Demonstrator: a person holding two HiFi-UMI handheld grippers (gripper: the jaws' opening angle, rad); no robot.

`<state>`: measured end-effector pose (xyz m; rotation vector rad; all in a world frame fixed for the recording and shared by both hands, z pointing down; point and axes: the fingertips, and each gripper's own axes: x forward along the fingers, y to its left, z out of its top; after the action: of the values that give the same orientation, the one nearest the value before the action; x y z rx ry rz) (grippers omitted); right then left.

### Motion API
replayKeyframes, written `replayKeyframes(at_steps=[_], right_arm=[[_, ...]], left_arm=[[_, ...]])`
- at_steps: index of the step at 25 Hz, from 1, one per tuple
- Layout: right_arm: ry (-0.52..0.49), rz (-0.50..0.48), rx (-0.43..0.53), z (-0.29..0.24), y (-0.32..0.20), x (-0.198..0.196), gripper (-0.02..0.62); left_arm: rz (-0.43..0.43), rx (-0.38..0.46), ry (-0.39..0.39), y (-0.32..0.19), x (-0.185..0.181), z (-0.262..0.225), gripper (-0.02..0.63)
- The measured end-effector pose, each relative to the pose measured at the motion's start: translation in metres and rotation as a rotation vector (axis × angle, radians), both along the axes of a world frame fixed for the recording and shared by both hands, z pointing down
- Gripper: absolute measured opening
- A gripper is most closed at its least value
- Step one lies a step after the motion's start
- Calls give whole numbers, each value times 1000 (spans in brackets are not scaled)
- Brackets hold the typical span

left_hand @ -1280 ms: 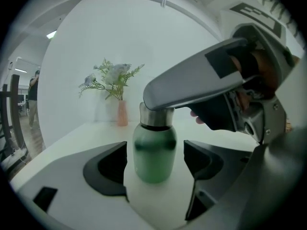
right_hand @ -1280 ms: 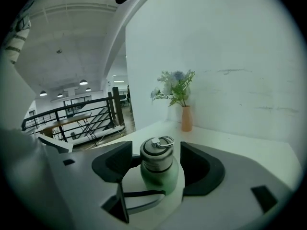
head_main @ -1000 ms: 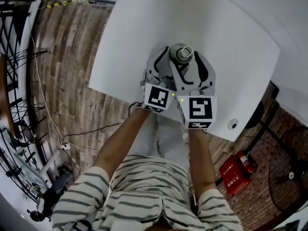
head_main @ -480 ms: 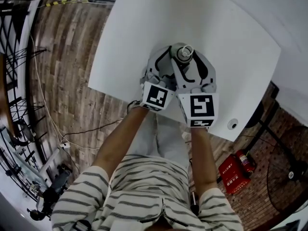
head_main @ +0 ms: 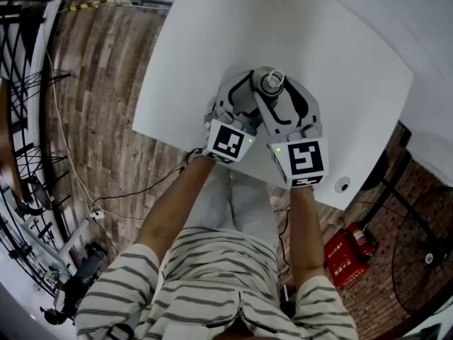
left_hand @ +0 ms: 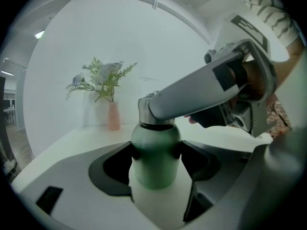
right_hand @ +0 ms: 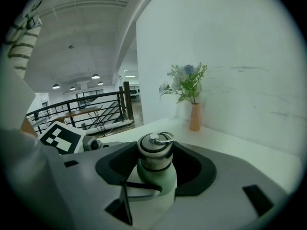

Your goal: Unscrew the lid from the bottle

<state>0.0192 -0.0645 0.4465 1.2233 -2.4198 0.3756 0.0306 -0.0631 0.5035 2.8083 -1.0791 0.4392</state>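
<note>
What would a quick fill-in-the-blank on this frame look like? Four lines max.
1. The left gripper has its jaws clamped on the ____ body of the bottle.
2. The right gripper has its jaws round the bottle's metal ____.
3. A small metal ____ lies on top of the lid.
4. Behind the bottle, a vase stands on the ____ table.

Missing words: green; lid; ring; white.
</note>
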Motion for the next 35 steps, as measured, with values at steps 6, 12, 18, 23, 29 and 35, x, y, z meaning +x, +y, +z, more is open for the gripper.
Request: replayKeyframes(at_steps=[6,12,18,23,29,35], right_arm=[[-30,-86,38,-3,1,-1,238],[-26,-305,93,-6,10,2,239],[-53,-528,82,-7,12,-2,241],[-44,-679,45,-5,14,2,241],[-68,-593,57,-9,10,-1,289],[-119,-253,58,-13,0,0,293]], left_arm=[[75,-4,-11,2,1,0,318],[210,6,-36,7,6,-1,318],[370,1,-38,7,6,-1,318],[472,-20,-47,9,9,-1,318],[452,-36,-40,7,9,-1,318],[328,-56,-41,4,9,-1,318]])
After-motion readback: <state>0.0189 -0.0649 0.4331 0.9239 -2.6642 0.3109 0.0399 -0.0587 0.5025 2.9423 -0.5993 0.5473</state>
